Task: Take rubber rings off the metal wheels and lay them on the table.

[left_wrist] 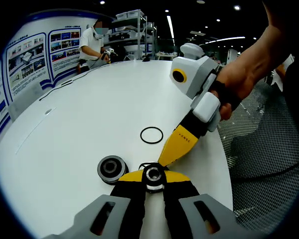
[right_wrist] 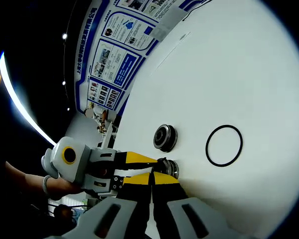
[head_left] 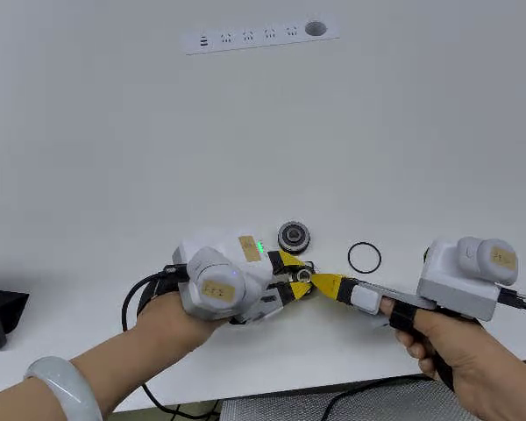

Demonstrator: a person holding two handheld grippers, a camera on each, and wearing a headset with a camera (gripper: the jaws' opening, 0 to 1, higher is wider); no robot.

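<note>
Pinching a metal wheel (head_left: 304, 275) in our left gripper (left_wrist: 153, 177), we press the right gripper's (right_wrist: 152, 175) closed tips against its rim — one loose rubber ring (head_left: 349, 257) lies on the table (head_left: 245, 158) nearby.

Shiny metal wheel (left_wrist: 153, 175), matt rubber ring (head_left: 364, 257), smooth table (head_left: 245, 132).

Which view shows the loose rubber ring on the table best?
Right gripper view: the loose rubber ring appears largest, its full circle unobstructed on the table. The head view and the left gripper view show it whole too, but smaller.
</note>
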